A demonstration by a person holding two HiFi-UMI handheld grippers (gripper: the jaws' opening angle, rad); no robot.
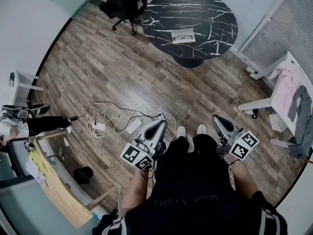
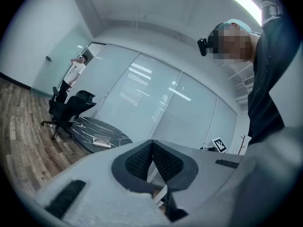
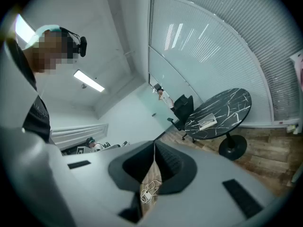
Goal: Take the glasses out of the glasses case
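A glasses case [image 1: 184, 35] lies open on the round black marble table [image 1: 205, 9] far across the room, with what looks like glasses in it. It also shows small in the left gripper view, where the case [image 2: 102, 141] sits on the table [image 2: 83, 126], and in the right gripper view, where the case [image 3: 207, 122] is on the table [image 3: 227, 103]. My left gripper [image 1: 161, 125] and right gripper [image 1: 216, 118] are held close to the person's body, far from the table. Both have their fingertips together and hold nothing.
White cables and a power strip [image 1: 112, 121] lie on the wooden floor just ahead of the feet. A black office chair [image 1: 128, 4] stands left of the table. A wooden desk [image 1: 54, 180] is at lower left. White furniture with clothes [image 1: 293, 97] is at right. Another person [image 2: 73, 72] stands by the glass wall.
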